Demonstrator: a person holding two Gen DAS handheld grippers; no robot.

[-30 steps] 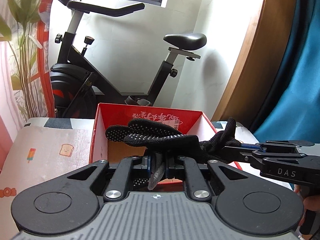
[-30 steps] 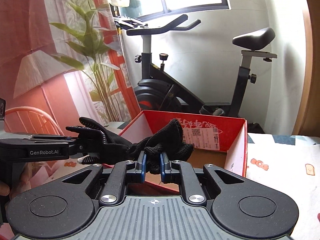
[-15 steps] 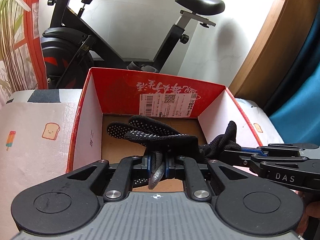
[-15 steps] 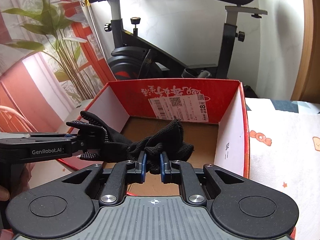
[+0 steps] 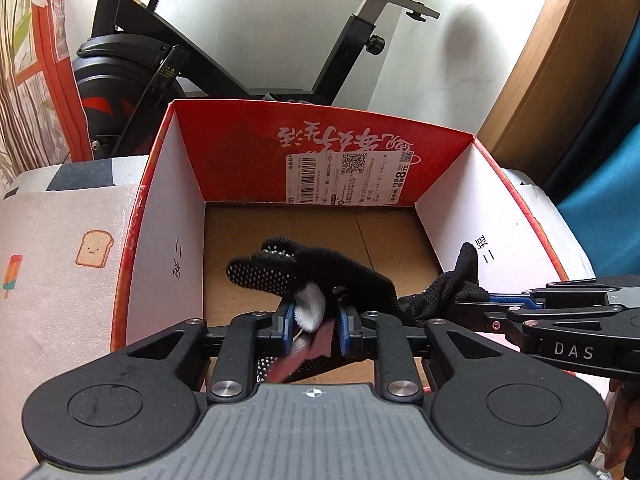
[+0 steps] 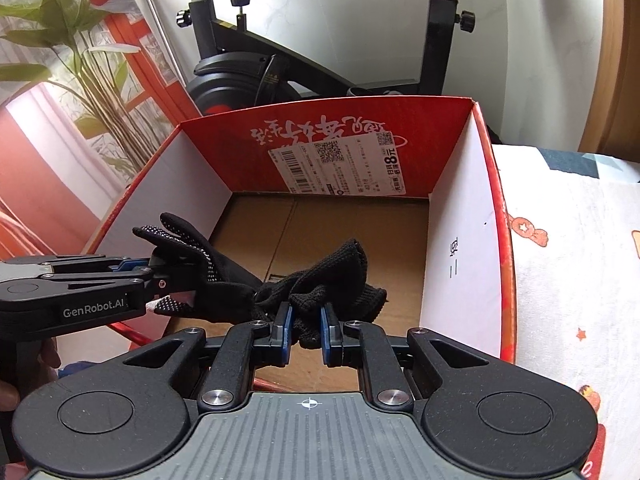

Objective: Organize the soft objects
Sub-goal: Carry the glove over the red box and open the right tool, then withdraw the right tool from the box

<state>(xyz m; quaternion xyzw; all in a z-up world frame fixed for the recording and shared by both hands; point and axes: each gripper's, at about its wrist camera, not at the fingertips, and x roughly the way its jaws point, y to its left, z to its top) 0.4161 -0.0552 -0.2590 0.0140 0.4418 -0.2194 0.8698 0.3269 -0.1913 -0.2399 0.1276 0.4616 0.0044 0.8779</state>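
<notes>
A black dotted glove (image 5: 320, 268) hangs stretched between my two grippers, just above the floor of the open red cardboard box (image 5: 168, 216). My left gripper (image 5: 314, 326) has its jaws parted around the finger end, where a white tip shows; the glove still drapes over it. My right gripper (image 6: 306, 328) is shut on the glove's cuff end (image 6: 332, 276). In the right wrist view the left gripper (image 6: 160, 276) comes in from the left with the glove fingers (image 6: 180, 240) over it. The box (image 6: 464, 240) holds nothing else in view.
An exercise bike (image 5: 160, 72) stands behind the box. A printed cloth (image 5: 60, 248) covers the table on both sides of the box (image 6: 580, 264). A plant (image 6: 60, 60) and an orange curtain are at the left, a blue curtain (image 5: 608, 140) at the right.
Both grippers have carried the glove forward and down into the box. The left gripper's jaws have parted from their tight hold; the right stays shut.
</notes>
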